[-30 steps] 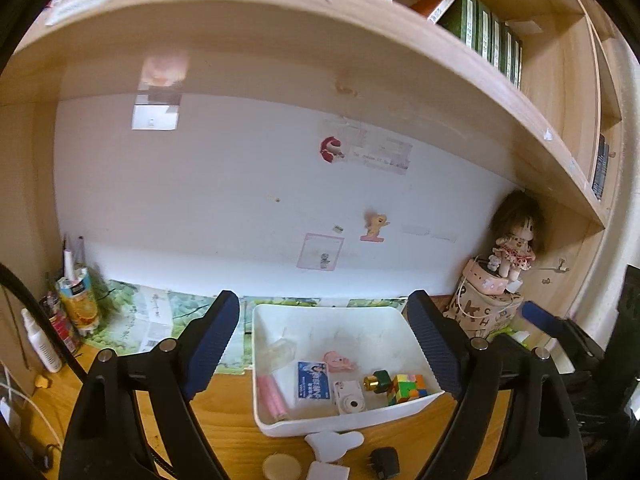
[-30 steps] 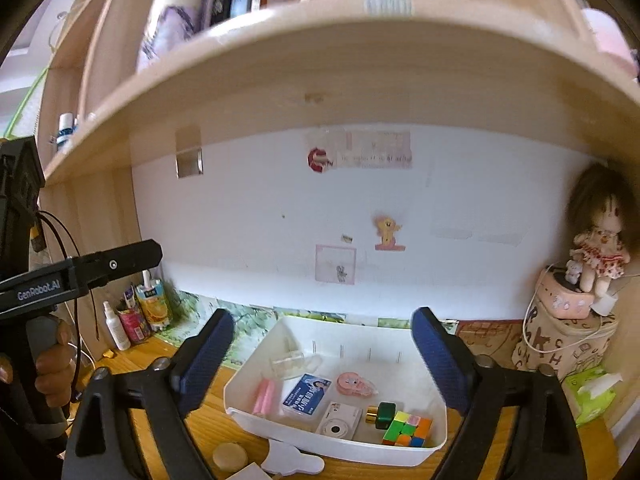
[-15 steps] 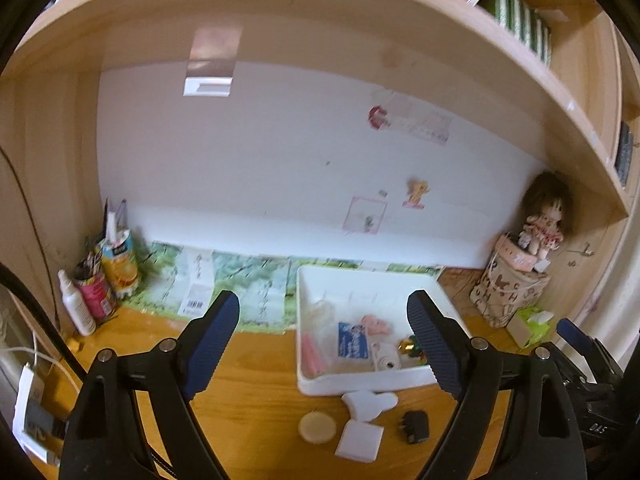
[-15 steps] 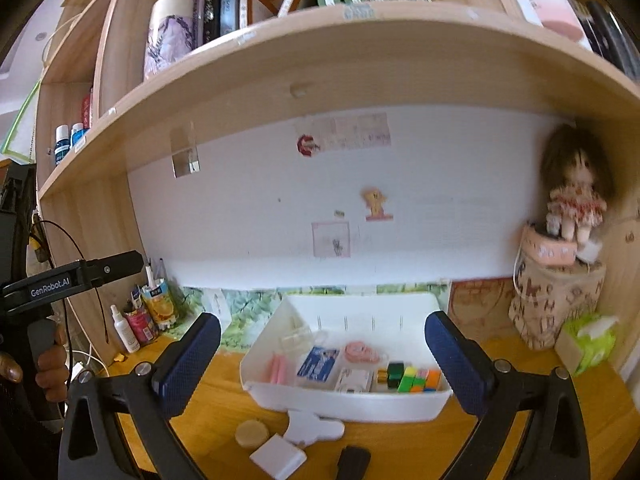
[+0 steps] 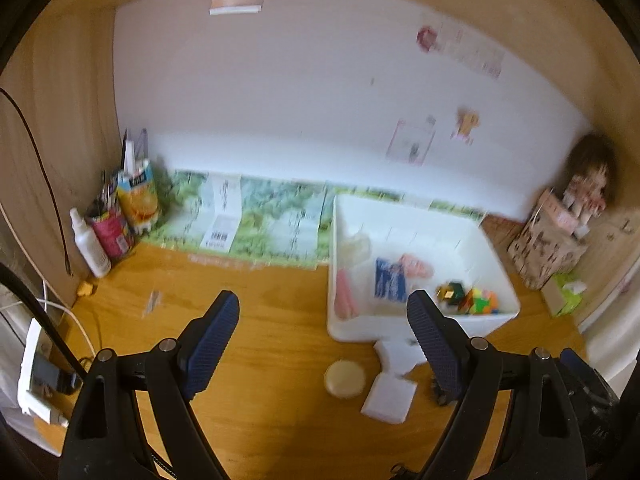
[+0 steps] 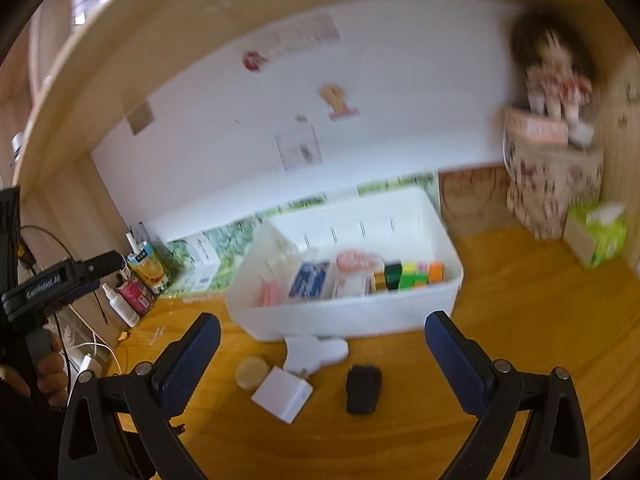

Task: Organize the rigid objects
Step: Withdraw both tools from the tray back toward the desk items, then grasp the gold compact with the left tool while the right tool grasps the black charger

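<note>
A white bin stands on the wooden desk and holds a pink stick, a blue card, a pink item and a colourful cube. In front of it lie a round cream disc, a white block, a white flat piece and a small black object. My left gripper is open and empty above the desk, left of these items. My right gripper is open and empty, above them.
A spray bottle and pen cups stand at the far left by a power strip. A doll on a patterned box and a green tissue pack stand at the right. A shelf runs overhead.
Both grippers have tilted down and drawn back from the bin, so the desk and the loose items in front of the bin show more fully. Both stay open.
</note>
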`<action>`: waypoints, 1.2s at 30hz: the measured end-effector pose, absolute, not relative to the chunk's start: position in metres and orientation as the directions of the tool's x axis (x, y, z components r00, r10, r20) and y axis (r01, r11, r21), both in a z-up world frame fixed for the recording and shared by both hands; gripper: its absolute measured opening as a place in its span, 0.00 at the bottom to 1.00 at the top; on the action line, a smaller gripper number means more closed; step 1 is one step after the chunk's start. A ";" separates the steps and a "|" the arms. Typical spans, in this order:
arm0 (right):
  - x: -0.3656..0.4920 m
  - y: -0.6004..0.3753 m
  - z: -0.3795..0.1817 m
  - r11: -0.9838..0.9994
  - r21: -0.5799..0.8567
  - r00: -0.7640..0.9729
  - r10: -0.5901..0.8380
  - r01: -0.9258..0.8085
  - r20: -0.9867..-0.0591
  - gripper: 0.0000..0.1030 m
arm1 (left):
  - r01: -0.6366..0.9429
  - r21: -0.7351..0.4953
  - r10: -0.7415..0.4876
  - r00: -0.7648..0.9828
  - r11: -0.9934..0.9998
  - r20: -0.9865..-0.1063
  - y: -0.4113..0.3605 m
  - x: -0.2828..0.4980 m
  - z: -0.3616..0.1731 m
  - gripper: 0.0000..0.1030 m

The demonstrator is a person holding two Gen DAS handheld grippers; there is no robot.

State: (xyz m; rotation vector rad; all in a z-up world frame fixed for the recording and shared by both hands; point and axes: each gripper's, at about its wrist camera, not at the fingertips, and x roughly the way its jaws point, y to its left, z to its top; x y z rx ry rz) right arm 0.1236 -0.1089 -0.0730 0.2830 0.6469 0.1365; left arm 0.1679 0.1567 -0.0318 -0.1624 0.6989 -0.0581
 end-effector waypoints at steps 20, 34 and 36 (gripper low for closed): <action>0.165 -0.134 -0.164 0.821 0.532 0.518 0.369 0.207 -0.772 0.99 | 0.142 -0.012 -0.077 0.461 0.990 -0.884 0.133 0.213 -0.122 0.85; 0.191 -0.125 -0.202 0.830 0.458 0.325 0.359 0.317 -0.875 0.99 | 0.300 0.023 -0.066 0.282 0.954 -0.957 0.104 0.239 -0.178 0.85; 0.196 -0.121 -0.206 0.846 0.425 0.296 0.337 0.322 -0.894 0.99 | 0.307 0.021 -0.065 0.268 0.951 -0.961 0.102 0.243 -0.183 0.85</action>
